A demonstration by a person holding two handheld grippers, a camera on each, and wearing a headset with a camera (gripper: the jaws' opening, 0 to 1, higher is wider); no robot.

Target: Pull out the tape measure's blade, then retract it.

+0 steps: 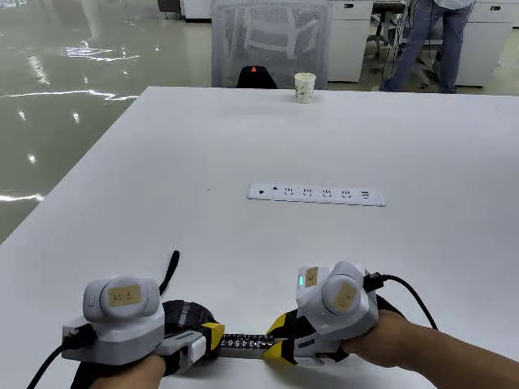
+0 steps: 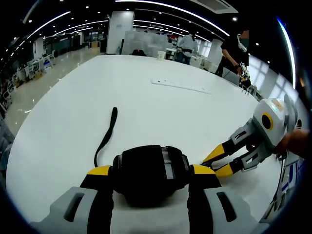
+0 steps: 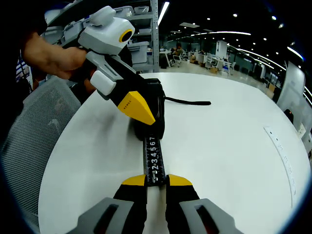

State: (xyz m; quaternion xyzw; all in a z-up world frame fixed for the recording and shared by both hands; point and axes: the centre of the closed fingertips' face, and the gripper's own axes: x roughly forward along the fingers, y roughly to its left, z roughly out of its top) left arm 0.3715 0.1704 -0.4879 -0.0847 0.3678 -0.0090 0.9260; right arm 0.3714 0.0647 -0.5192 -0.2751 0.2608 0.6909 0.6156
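Now left gripper (image 2: pixel 151 170) tight around tape measure (image 3: pixel 157 112) — right gripper (image 3: pixel 156 181) (opposite) tight on blade (image 3: pixel 154 158).

Bench (image 1: pixel 243 146) showing smooth matt white, tape measure case (image 2: pixel 146 173) appearing matt black plastic, blade (image 3: pixel 154 158) looking smooth, floor (image 1: pixel 73 73) gleaming glossy

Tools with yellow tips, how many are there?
2. The left tool clamps the tape measure near the table's front edge. The right tool, just beside it, pinches the blade. No more seem hidden.
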